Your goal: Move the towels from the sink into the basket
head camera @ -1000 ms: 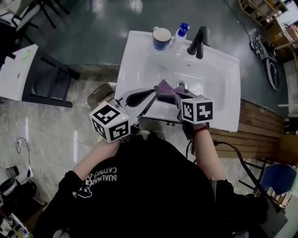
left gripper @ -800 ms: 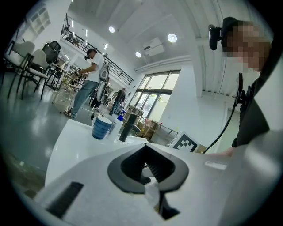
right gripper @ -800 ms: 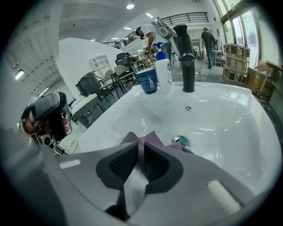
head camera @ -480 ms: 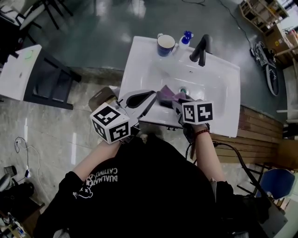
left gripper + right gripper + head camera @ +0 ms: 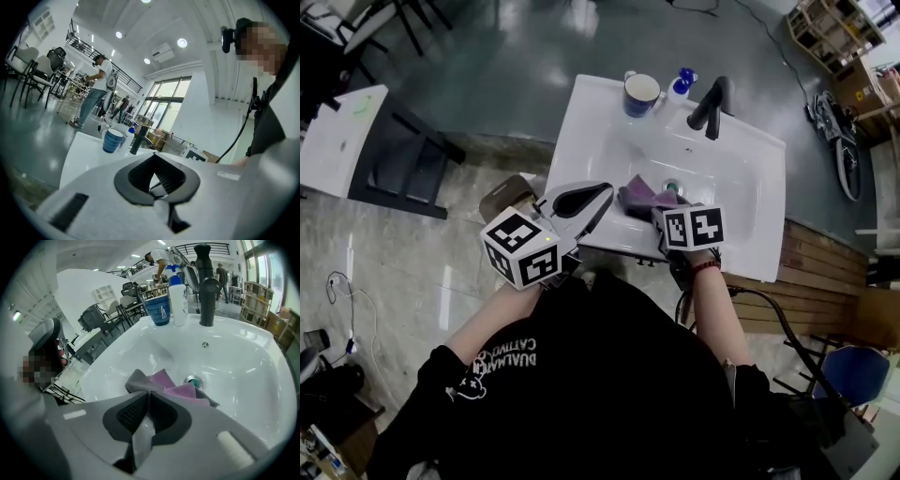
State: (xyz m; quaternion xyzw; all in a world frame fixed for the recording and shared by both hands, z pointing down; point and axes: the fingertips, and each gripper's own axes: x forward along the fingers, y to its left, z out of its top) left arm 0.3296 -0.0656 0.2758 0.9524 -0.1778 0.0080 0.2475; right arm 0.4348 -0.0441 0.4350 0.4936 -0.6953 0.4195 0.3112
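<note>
A purple towel and a grey towel [image 5: 645,197] lie bunched in the white sink [image 5: 750,251] beside the drain [image 5: 671,187]. My right gripper [image 5: 658,210] points steeply down at their near edge. In the right gripper view its jaws [image 5: 149,393] have just been closing, and their tips pinch the near fold of the towels [image 5: 168,386]. My left gripper [image 5: 602,191] hovers level over the sink's front left rim. It is shut with nothing between its fingers, and its tips [image 5: 154,154] meet in the left gripper view.
A blue mug [image 5: 640,94], a soap bottle [image 5: 680,82] and a black faucet [image 5: 712,103] stand on the sink's far rim. A brown box-like container [image 5: 501,195] sits on the floor left of the sink. A white table and a dark chair [image 5: 394,159] are further left.
The bunch of towels has sunk from up by the right gripper and lies flatter in the basin. Both grippers stay about where they were.
</note>
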